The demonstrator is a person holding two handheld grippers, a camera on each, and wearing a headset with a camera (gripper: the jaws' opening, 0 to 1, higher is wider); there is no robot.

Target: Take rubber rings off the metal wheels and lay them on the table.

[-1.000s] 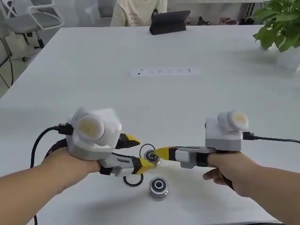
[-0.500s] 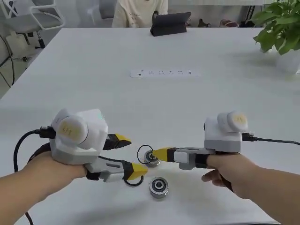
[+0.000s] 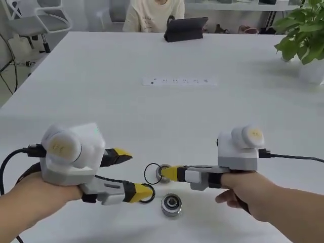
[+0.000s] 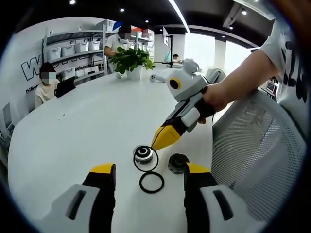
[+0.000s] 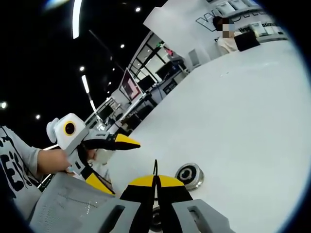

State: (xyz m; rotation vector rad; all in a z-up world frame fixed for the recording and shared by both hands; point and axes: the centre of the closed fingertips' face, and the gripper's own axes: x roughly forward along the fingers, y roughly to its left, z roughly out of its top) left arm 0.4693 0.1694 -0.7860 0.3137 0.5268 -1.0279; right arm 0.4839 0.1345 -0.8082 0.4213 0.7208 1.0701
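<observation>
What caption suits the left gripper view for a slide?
Open left tongs face two wheels and a loose ring; right tongs pinch a second ring.

Counts:
- 2x metal wheel [image 4: 144,154], centre of the left gripper view; second wheel [image 4: 177,163] just right of it.
- 2x rubber ring [image 4: 146,170] off the wheels. That one is at the first wheel; second ring [image 4: 151,191] lower centre.
- Can't tell if the second wheel carries a ring.
- 2x gripper, lower half of head view: left gripper [image 3: 135,173], right gripper [image 3: 169,173].
- 1 black cable [image 3: 293,158] each.
- 1x power strip [image 3: 179,81], mid-frame.
- 1x tablet [image 3: 186,28], top centre.
- 1x plant [image 3: 304,30], top right.
- 1x chair [image 3: 35,20], top left.
</observation>
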